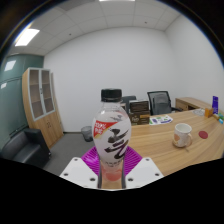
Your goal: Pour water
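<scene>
A clear plastic bottle point(112, 135) with a black cap, a white label with black script and a red patch, and pinkish liquid at its base stands upright between my fingers. My gripper point(112, 172) is shut on the bottle's lower part, both purple pads pressing its sides, and holds it above the wooden table point(170, 150). A white cup point(182, 134) stands on the table beyond and to the right of the bottle.
A small red object point(204, 132) lies right of the cup. Books and clutter point(150, 119) sit at the table's far end by a black chair point(160, 102). A wooden cabinet point(42, 105) stands to the left. A purple bottle point(214, 103) stands far right.
</scene>
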